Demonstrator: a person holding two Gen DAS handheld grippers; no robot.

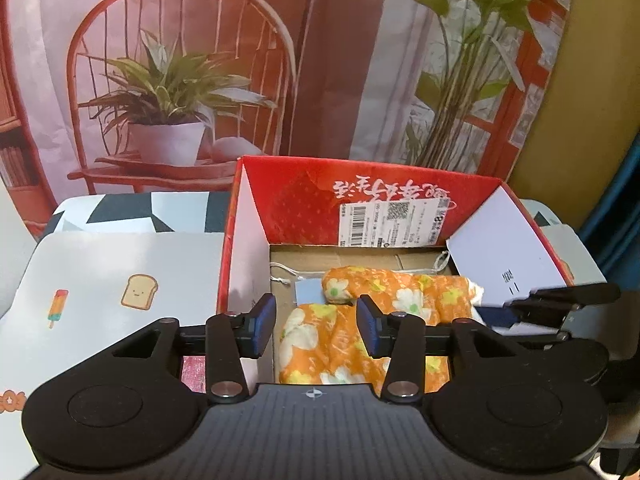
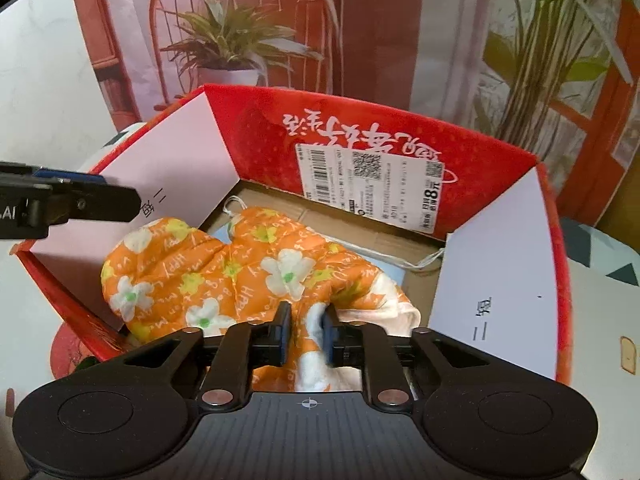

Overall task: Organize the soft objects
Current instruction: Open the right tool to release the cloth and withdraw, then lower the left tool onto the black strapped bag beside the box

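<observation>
With my left fingers (image 1: 316, 326) apart above the orange floral cloth (image 2: 224, 276) in the red box (image 2: 496, 280), my right fingers (image 2: 306, 334), barely parted, may snag it and drag it out.

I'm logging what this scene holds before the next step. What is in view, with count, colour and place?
Box: one, red outside, white flaps, open on the table.
Floral garment: one, orange with white and yellow flowers, lying bunched inside the box.
Shipping label: one, white, stuck on the box's far inner wall.
String: one, white, on the box floor behind the garment.
Table mat: one, pale with toast and ice-lolly prints, left of the box.
Backdrop: one, printed with red chair and plants, behind the table.
Left gripper: one, black, fingers apart above the garment.
Right gripper: one, black, narrow gap, garment fabric between the fingers.
</observation>
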